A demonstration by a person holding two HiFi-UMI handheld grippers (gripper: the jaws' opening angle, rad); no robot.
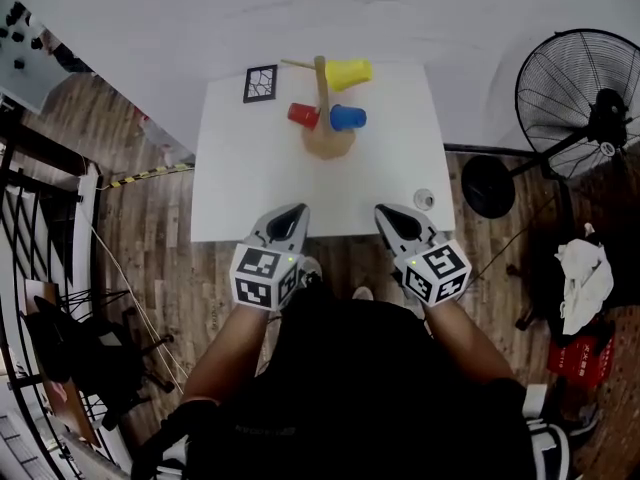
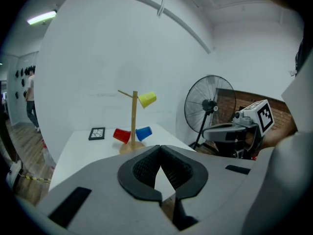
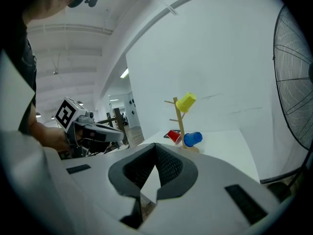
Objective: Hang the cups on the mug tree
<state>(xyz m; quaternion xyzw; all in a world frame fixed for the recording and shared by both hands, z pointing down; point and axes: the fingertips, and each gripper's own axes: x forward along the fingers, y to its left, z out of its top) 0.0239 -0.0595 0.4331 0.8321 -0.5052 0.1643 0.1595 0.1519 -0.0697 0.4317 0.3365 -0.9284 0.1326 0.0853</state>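
Note:
A wooden mug tree (image 1: 322, 98) (image 2: 134, 116) (image 3: 179, 121) stands at the far middle of the white table (image 1: 260, 188). A yellow cup (image 1: 348, 73) (image 2: 147, 99) (image 3: 186, 102) hangs on an upper peg. A red cup (image 1: 303, 115) (image 2: 122, 135) (image 3: 173, 136) and a blue cup (image 1: 348, 118) (image 2: 144, 133) (image 3: 192, 139) hang on the lower pegs at either side. My left gripper (image 1: 295, 215) (image 2: 159, 152) and right gripper (image 1: 384, 214) (image 3: 155, 151) hover at the table's near edge, both shut and holding nothing.
A black-framed marker card (image 1: 260, 83) lies at the table's far left. A small round object (image 1: 424, 199) sits near the front right corner. A standing fan (image 1: 585, 93) is right of the table; a person (image 2: 30, 99) stands far off to the left.

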